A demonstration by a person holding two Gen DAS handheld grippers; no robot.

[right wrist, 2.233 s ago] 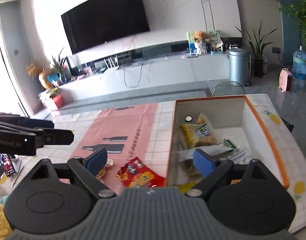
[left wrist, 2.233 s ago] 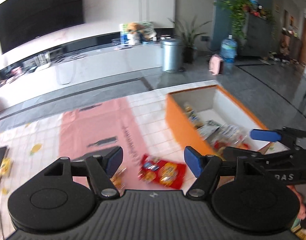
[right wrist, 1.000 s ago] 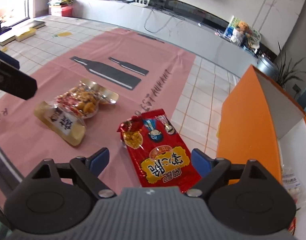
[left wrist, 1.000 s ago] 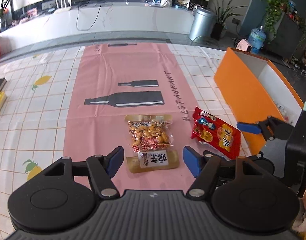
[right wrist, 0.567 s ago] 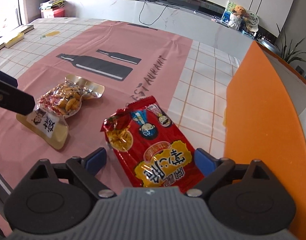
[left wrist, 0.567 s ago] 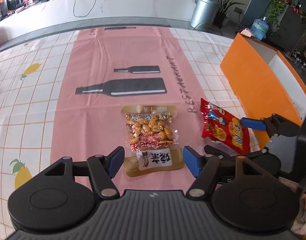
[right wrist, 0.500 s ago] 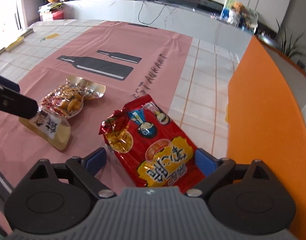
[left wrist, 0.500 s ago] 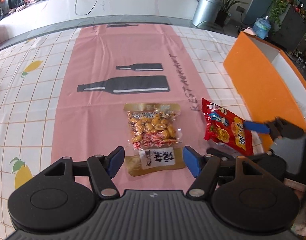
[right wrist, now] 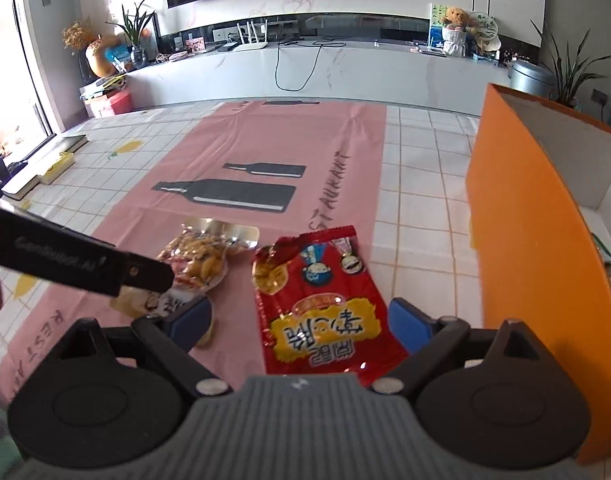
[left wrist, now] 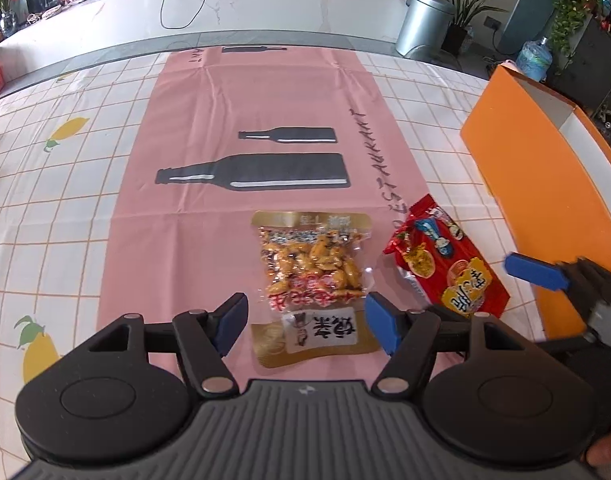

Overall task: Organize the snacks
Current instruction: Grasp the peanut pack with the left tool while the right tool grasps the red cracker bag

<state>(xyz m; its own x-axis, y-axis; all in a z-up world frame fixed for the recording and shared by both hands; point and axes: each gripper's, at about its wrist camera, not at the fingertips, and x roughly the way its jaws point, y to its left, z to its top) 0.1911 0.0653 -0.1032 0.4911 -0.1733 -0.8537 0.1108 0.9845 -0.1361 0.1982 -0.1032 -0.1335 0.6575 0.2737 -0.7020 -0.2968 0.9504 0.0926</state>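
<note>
A clear and gold peanut snack bag [left wrist: 311, 280] lies on the pink mat [left wrist: 209, 208]. My left gripper [left wrist: 305, 326] is open, its blue pads on either side of the bag's near end. A red snack bag [right wrist: 321, 308] lies to its right, next to the orange box [right wrist: 533, 240]. My right gripper [right wrist: 301, 322] is open, low over the red bag's near end. The red bag [left wrist: 445, 268] and a right fingertip [left wrist: 535, 272] show in the left wrist view. The left gripper's arm [right wrist: 77, 260] crosses the peanut bag [right wrist: 197, 260] in the right wrist view.
The orange box [left wrist: 545, 192] stands at the table's right edge, white inside, with packets barely seen. The tablecloth [left wrist: 65, 184] is white with a grid and lemon prints. Books [right wrist: 41, 168] lie at the far left. A long white TV cabinet [right wrist: 305, 68] stands beyond the table.
Both grippers have come down from over the box toward the mat. The left one has closed in on the peanut bag, the right one on the red bag. Both stay open.
</note>
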